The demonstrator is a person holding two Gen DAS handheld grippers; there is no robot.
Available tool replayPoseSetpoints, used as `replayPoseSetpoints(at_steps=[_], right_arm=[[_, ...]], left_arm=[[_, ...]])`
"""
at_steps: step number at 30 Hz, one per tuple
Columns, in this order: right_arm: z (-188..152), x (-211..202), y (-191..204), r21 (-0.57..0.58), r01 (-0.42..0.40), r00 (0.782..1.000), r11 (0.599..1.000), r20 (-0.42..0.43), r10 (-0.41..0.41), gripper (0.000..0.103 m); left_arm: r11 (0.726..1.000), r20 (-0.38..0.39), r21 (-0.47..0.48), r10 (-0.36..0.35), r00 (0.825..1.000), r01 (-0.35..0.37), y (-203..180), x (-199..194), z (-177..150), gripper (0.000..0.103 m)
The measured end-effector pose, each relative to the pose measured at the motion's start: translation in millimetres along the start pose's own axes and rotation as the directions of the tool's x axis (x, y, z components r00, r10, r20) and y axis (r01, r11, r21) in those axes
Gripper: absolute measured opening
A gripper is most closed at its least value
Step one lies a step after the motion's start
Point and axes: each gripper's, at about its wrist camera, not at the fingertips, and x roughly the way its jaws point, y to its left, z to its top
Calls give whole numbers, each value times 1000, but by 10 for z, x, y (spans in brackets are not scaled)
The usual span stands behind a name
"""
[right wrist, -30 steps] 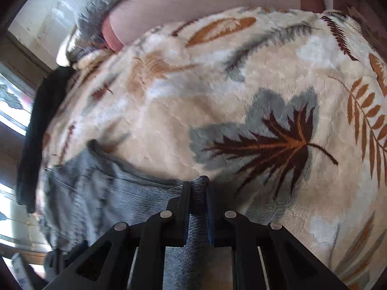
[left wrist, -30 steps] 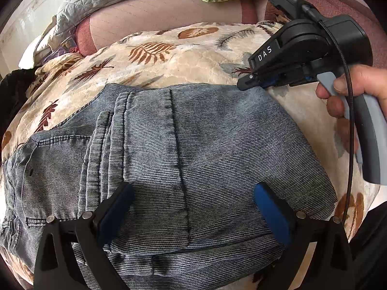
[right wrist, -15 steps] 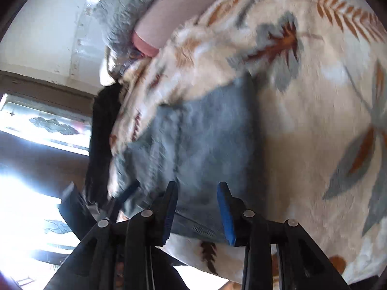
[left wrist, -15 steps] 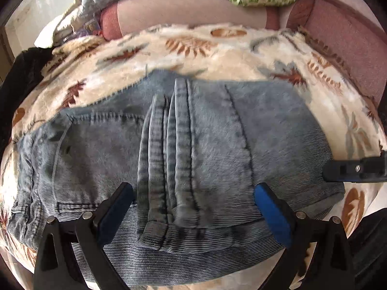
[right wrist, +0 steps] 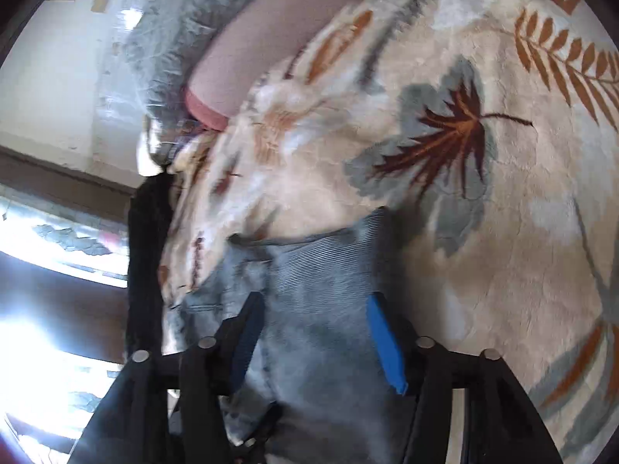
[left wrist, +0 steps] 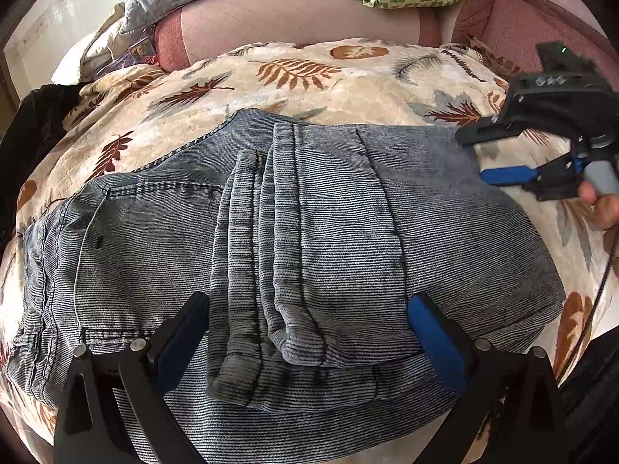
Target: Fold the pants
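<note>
Denim pants (left wrist: 294,239) are lying folded on a leaf-print blanket (left wrist: 348,77) covering the bed, leg hems stacked on top near the middle. Left hand-held gripper (left wrist: 309,332) is hovering over them with its blue pads wide apart, gripping nothing. Right hand-held gripper (right wrist: 313,344) is opening at the pants' right edge, denim showing between its pads but not pinched.

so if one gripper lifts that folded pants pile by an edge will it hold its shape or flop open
Probably flops: the pants are soft ribbed denim, draping over the leaf-print blanket. The loose layered hems would likely slide apart. It looks thick, so fairly heavy for one pinch; the plush blanket may drag on it.
</note>
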Motion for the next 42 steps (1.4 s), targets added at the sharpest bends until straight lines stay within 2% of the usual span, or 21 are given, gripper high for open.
replayPoseSetpoints(at_steps=[1, 6, 7, 9, 10, 12, 16, 19, 20, 22, 25, 26, 28, 30, 32, 34, 36, 38, 39, 40, 42], right_arm=[[17, -32, -23, 21, -29, 999, 999, 21, 29, 59], [138, -246, 289, -78, -95, 991, 992, 82, 102, 60], [193, -194, 316, -87, -99, 991, 991, 78, 106, 61], [309, 28, 266, -92, -41, 998, 995, 45, 45, 64], [348, 128, 188, -64, -42, 999, 997, 28, 43, 64], [317, 11, 171, -29, -89, 993, 996, 79, 91, 63], [-77, -354, 372, -119, -154, 983, 981, 80, 165, 63], [-509, -448, 365, -144, -162, 984, 976, 50, 170, 68], [-615, -384, 313, -137, -144, 988, 980, 36, 151, 73], [-727, -149, 147, -122, -50, 998, 991, -33, 46, 75], [-850, -336, 202, -152, -108, 992, 983, 47, 116, 73], [-918, -452, 261, -180, -139, 985, 974, 81, 156, 73], [-1115, -658, 367, -260, -137, 967, 956, 175, 186, 76], [-1324, -722, 408, -328, -114, 956, 938, 221, 194, 79], [-1490, -662, 390, -365, -90, 951, 926, 244, 189, 79], [-1589, -557, 351, -372, -84, 953, 924, 242, 184, 79], [-1606, -519, 358, -384, -93, 960, 919, 210, 185, 79], [-1617, -515, 405, -405, -93, 957, 910, 216, 194, 79], [-1623, -508, 419, -411, -91, 957, 907, 215, 194, 79], [-1630, -512, 402, -411, -95, 957, 907, 213, 197, 79], [-1633, -526, 386, -405, -110, 954, 908, 215, 211, 79]], left_arm=[[1000, 2, 3, -2, 1000, 2, 3, -5, -5, 101], [1000, 32, 3, 4, 999, -5, -10, -1, -36, 102], [1000, 34, 1, 4, 999, -4, -9, 0, -37, 102], [1000, 36, 1, -2, 999, 2, -2, -3, -43, 103], [1000, 34, 4, -2, 999, 1, -4, -2, -41, 103], [1000, 36, 0, -10, 999, 10, 11, -16, -36, 102], [1000, 36, -16, -23, 999, 23, 32, -36, -27, 102], [993, 48, -81, -77, 996, 80, 107, -136, -28, 102], [990, 60, -106, -88, 994, 94, 137, -191, -34, 102], [983, 84, -143, -100, 991, 111, 194, -333, -57, 102], [975, 131, -185, -103, 986, 126, 336, -613, -159, 102], [970, 151, -210, -94, 984, 125, 422, -719, -209, 102], [950, 208, -282, -79, 975, 137, 663, -924, -339, 102], [900, 266, -409, -39, 963, 150, 1017, -1097, -527, 102], [799, 317, -562, -32, 948, 215, 1438, -1162, -752, 102], [687, 320, -674, -60, 945, 272, 1831, -1078, -920, 102], [583, 320, -745, -113, 941, 323, 2119, -936, -1041, 102], [505, 332, -785, -148, 931, 360, 2282, -830, -1110, 102], [478, 345, -793, -158, 925, 377, 2337, -789, -1121, 102], [464, 348, -800, -157, 924, 380, 2373, -757, -1120, 102], [451, 351, -804, -166, 922, 387, 2415, -664, -1095, 102]])
